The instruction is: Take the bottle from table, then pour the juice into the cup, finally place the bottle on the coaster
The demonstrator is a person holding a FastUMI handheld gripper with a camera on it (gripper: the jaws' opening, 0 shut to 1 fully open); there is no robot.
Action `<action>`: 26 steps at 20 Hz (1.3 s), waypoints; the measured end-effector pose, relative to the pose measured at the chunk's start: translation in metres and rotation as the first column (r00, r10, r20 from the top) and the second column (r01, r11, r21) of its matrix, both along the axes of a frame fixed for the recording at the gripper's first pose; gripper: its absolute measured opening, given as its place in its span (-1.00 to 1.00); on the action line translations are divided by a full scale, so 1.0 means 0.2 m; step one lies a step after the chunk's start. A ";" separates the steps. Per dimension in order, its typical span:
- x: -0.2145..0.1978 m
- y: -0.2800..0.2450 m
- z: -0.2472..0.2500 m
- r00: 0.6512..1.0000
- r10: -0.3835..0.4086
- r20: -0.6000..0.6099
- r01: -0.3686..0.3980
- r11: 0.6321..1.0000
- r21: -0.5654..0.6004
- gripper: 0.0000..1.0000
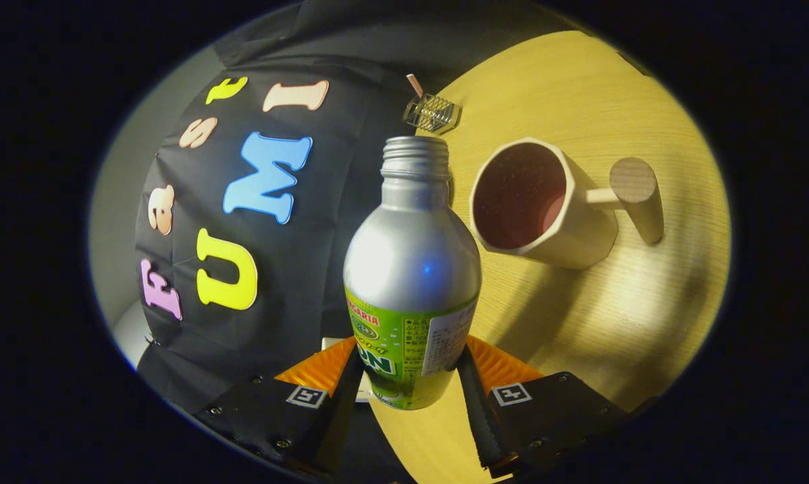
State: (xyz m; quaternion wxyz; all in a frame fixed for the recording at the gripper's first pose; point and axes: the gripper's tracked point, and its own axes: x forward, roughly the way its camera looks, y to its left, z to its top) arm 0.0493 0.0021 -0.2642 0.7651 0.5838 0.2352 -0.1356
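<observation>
The bottle (411, 269), uncapped and silver-shouldered, is held between the fingers of the claw (409, 376), both pads pressed to its green label; the view is rolled, so a tilt toward the cup (535, 202) is judged to be under way, though no stream is seen; the cup, just beyond the bottle's neck on the counter (612, 316), shows a dark inside; pouring is judged unfinished, the coaster step still ahead; a small wire rack (432, 113) sits beyond, well clear of the path.
</observation>
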 end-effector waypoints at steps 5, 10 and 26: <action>0.00 0.03 -0.04 0.997 0.069 -0.038 -0.075 0.977 -0.200 0.48; 0.02 0.02 -0.03 0.996 0.082 -0.043 -0.092 0.932 -0.350 0.48; 0.23 0.02 -0.04 0.977 0.173 -0.122 -0.208 0.686 -0.697 0.48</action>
